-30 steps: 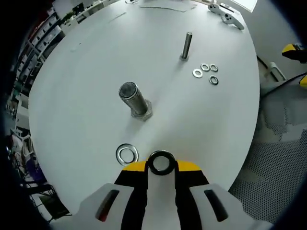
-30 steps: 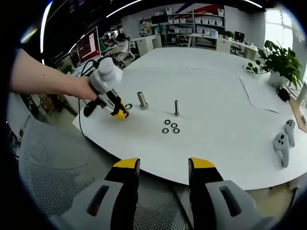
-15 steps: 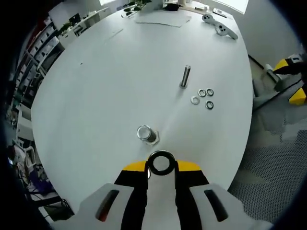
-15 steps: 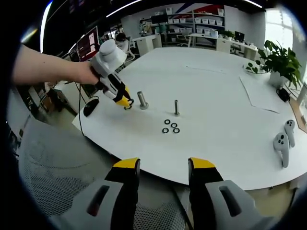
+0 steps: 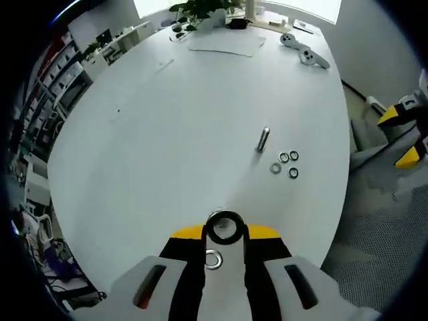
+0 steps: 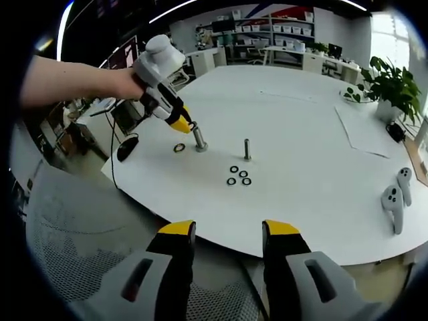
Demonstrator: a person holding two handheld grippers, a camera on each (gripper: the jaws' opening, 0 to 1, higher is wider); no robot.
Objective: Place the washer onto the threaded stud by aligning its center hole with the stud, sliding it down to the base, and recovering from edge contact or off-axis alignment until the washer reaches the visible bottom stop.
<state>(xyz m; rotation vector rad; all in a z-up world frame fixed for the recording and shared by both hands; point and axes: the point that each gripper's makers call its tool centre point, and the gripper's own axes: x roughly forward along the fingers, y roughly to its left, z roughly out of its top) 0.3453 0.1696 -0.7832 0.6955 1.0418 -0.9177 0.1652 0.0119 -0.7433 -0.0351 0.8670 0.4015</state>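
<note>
Left hand-held gripper (image 5: 224, 231) pinching washer (image 5: 224, 227) above stud (image 6: 198, 137); stud top hidden.

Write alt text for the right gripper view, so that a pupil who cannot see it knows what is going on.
A person's hand holds the left gripper, with a washer in its tips, right at the top of a thick threaded stud on a white table. Another washer lies beside the stud; a thinner stud and three small washers sit nearby. The right gripper waits open in front.
</note>
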